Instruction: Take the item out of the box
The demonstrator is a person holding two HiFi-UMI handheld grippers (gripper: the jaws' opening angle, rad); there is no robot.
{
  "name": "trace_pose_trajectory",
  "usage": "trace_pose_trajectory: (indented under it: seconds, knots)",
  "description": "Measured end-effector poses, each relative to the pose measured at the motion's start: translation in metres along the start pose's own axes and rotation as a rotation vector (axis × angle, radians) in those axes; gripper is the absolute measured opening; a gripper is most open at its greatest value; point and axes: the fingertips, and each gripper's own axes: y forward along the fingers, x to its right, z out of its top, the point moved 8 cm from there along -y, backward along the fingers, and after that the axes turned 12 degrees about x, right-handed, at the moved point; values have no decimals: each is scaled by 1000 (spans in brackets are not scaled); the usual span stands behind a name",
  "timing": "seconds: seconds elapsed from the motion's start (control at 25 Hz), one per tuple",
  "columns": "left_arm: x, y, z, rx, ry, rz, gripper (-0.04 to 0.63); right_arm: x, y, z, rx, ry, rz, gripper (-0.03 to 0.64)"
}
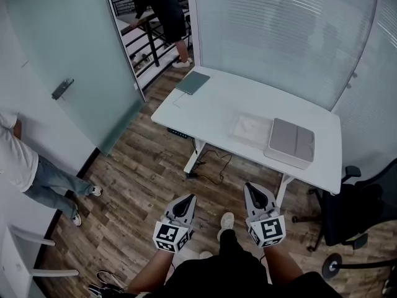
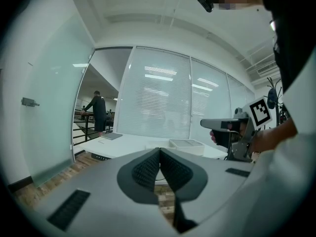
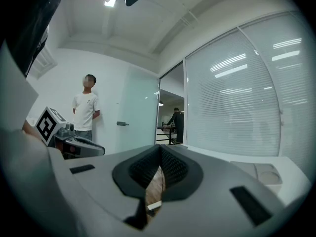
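- holding both tools low and close to the body, well short of the work surface: the grey plastic left gripper (image 1: 186,200) and the grey plastic right gripper (image 1: 254,191) each have their jaws pressed fully together with nothing between them. arriving in this state would shove the target rather than grasp it, so open the jaws before contact.
- the loose black cable (image 1: 214,166) lies looped on the wood floor beside the desk leg, between the operator and the work surface. a foot could snag it during the step forward.
- the black wheeled office chair (image 1: 356,213) stands near the desk's right end. the right elbow may strike it on the reach.
- the grey-lidded rectangular box (image 1: 290,141) sits on the right part of the white rectangular desk (image 1: 211,107), near its front edge, with the lid on. the item is not visible and is judged to be inside. pulling the lid with one tool may drag the whole box over that edge, so steady the base with the other.
- the shallow translucent tray (image 1: 249,129) lies just beside the box's left side; whether they touch cannot be told. a left-side approach could knock it.
- the flat grey laptop (image 1: 193,82) rests at the far left corner, well apart; the hazard is judged low.
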Motion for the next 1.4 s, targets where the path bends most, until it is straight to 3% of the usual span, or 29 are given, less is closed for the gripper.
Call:
trace_pose_trajectory:
  seconds: [0.2, 0.96, 1.4]
  knots:
    - [-23, 37, 1, -18, 10, 19, 11, 31, 37, -16, -3, 95, -16, 6]
    - [-57, 219, 9, -59, 52, 20, 11, 176, 147, -50, -19, 116, -5, 6]
    - [-72, 263, 10, -67, 53, 5, 11, 210, 178, -56, -60, 127, -10, 5]
